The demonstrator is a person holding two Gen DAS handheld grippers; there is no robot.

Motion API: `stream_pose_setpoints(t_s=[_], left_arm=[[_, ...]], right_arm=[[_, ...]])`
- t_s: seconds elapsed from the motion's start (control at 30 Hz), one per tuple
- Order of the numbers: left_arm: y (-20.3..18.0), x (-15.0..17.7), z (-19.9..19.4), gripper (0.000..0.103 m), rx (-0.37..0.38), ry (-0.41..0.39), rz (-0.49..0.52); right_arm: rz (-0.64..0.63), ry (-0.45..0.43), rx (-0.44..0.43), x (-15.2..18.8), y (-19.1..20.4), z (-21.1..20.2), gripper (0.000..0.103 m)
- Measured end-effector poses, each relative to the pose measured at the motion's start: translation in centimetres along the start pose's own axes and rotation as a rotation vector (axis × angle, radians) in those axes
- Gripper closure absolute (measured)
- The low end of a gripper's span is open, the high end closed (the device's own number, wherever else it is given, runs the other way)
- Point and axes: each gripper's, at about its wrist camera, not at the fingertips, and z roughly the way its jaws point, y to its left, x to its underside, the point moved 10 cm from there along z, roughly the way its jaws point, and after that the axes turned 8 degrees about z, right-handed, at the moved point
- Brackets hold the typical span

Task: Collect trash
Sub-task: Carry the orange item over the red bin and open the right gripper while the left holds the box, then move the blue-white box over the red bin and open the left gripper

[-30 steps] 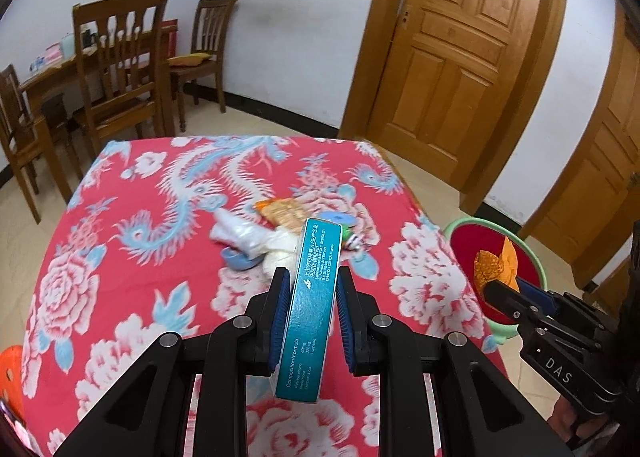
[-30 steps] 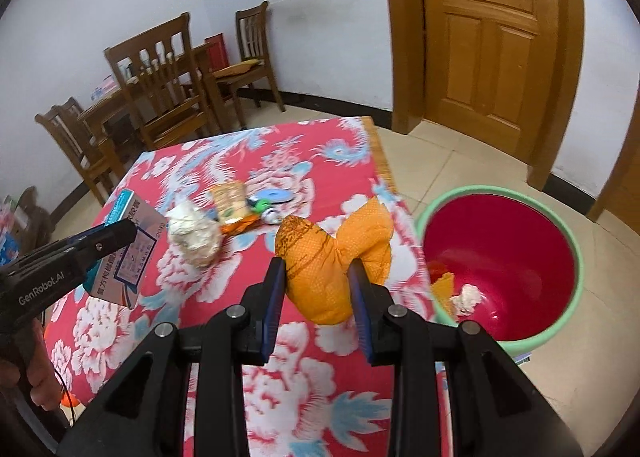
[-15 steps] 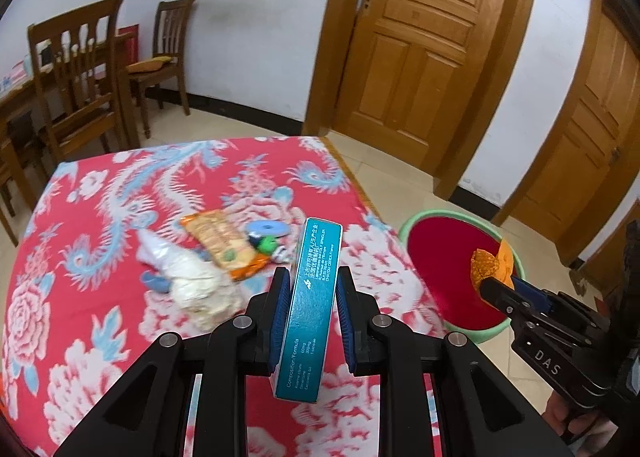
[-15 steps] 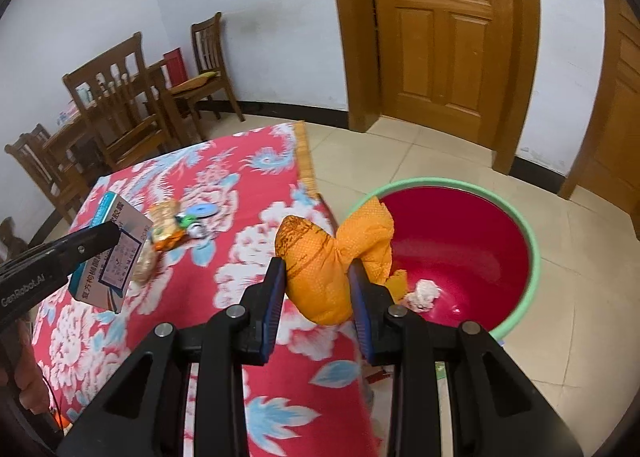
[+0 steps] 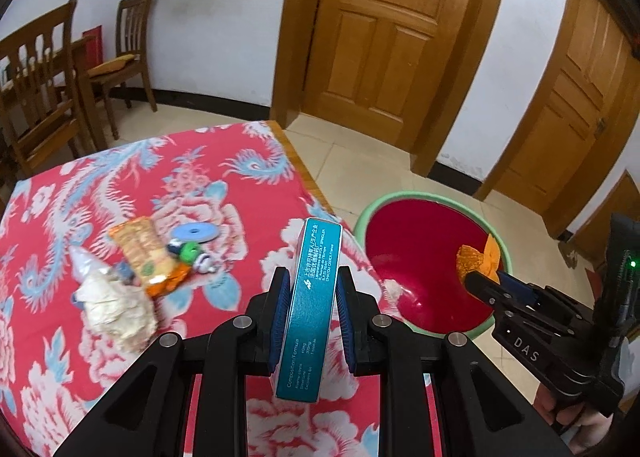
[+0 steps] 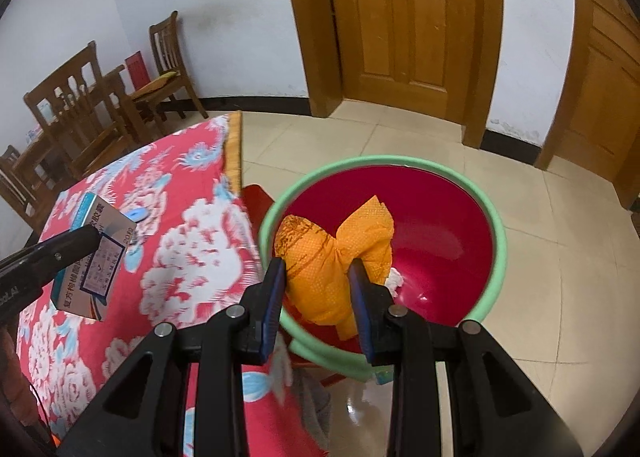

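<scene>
My left gripper [image 5: 311,299] is shut on a teal medicine box [image 5: 312,297], held upright over the right side of the red flowered tablecloth [image 5: 224,185]. My right gripper [image 6: 320,289] is shut on a crumpled orange wrapper [image 6: 332,257], which hangs over the near rim of a red basin with a green rim [image 6: 440,225] on the floor. That basin [image 5: 416,257] lies right of the table in the left wrist view, with the right gripper [image 5: 480,273] above it. A white scrap [image 6: 396,277] lies inside the basin.
On the cloth lie a crumpled white tissue [image 5: 116,305], an orange snack packet [image 5: 144,249], a blue disc [image 5: 194,232] and small bits. Wooden chairs [image 5: 128,53] stand at the far left, wooden doors [image 5: 384,29] behind. Tiled floor [image 6: 560,257] surrounds the basin.
Both grippers have swung to the right, away from the middle of the table. The orange wrapper now hangs over the basin instead of the cloth. The box is nearer the table's right edge.
</scene>
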Motion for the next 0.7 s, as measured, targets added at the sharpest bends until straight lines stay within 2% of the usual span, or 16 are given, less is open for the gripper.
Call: stream_pose_setpoints(t_s=[0.5,0.7], left_arm=[[-3.9,-0.6,4.5,0.08,0.057,0.056,0.047],[-5.3,-1.2,5.5,0.08,0.078,0.059,0.065]], right_arm=[[0.08,0.066,0.05,0.6,-4.9,3.7,0.066],[0.106,0.072,0.047,0.6,-6.0,3.9,0.061]])
